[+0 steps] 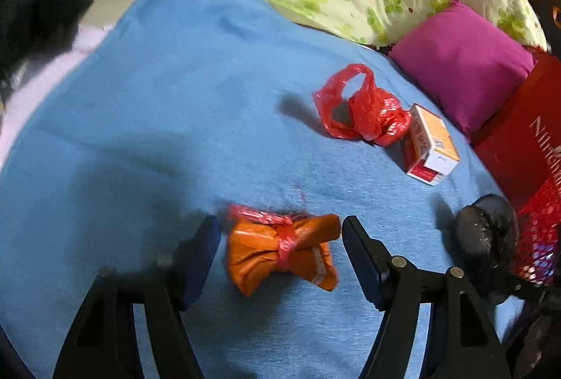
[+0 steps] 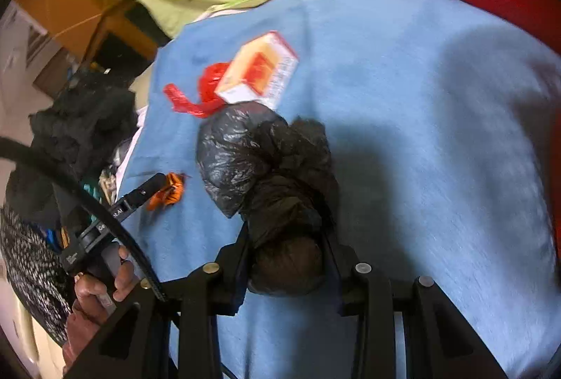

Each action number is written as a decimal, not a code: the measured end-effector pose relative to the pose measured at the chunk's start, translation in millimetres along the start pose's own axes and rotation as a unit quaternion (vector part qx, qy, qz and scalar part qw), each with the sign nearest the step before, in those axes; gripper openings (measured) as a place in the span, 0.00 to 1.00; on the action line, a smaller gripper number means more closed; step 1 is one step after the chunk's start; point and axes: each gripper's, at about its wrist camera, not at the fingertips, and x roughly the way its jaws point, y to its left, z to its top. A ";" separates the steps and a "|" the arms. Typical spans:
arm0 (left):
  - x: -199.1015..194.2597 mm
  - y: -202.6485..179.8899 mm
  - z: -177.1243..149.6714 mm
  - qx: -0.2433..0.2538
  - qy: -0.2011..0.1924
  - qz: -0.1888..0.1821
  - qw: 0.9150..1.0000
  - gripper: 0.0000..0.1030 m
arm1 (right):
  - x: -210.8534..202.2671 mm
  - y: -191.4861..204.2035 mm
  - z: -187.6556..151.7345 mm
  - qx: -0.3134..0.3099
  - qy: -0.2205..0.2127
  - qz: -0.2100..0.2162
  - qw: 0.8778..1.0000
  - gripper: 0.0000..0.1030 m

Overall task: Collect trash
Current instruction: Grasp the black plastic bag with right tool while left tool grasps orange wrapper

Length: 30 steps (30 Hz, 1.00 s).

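While right tool clamps black bag, left tool gapes.

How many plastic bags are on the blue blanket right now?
2. A red plastic bag lies against the orange and white box; a crumpled black plastic bag is clamped in the right gripper. Others may be out of view.

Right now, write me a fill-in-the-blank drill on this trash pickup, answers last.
1. The right gripper is shut on a crumpled ____ plastic bag.
2. The open left gripper has the ____ packet between its fingers.
3. The small box lies against the ____ bag.
4. Everything lies on a ____ blanket.

Answers: black; orange; red; blue
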 end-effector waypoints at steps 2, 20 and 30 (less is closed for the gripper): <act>-4.1 -0.4 -2.4 -0.005 0.001 -0.019 1.000 0.70 | -1.3 -1.9 0.0 0.001 -0.005 -0.005 1.000 0.38; -59.3 -29.5 -35.9 0.045 -0.044 -0.012 0.998 0.71 | -18.7 9.0 5.5 -0.032 -0.079 -0.011 0.996 0.55; -23.5 -41.3 -36.9 0.103 -0.006 0.026 0.994 0.47 | -19.4 -7.2 13.3 0.018 -0.106 0.042 0.993 0.55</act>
